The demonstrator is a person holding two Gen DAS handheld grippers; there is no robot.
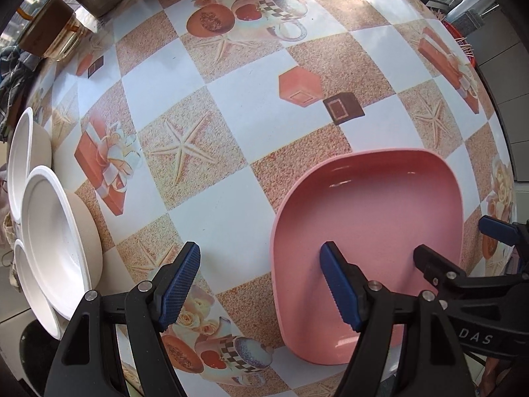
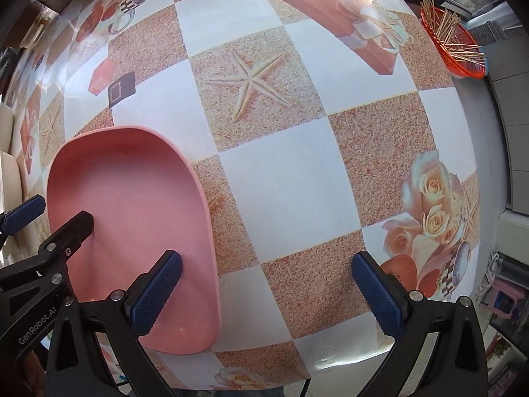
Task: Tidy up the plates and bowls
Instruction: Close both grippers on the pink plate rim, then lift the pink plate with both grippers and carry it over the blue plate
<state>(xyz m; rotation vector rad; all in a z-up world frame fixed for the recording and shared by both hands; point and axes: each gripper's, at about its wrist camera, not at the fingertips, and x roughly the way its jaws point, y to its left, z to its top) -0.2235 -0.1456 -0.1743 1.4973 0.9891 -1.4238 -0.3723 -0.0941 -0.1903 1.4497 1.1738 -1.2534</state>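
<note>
While smooth w/ rounded corners, pink plate sits on glossy tablecloth

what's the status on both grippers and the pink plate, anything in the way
Left gripper open, right gripper open, nothing held. Pink plate flat on table, empty, each gripper straddling one edge. White bowls apart at left. Nothing blocking.

Table: pink plate, 3 bowls.

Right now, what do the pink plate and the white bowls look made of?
Pink plate: probably plastic or melamine, with a smooth semi-matte surface, uniform colour and small soft glints. White bowls: likely ceramic or melamine, with thick rims and faint speckling; I can't tell which.
</note>
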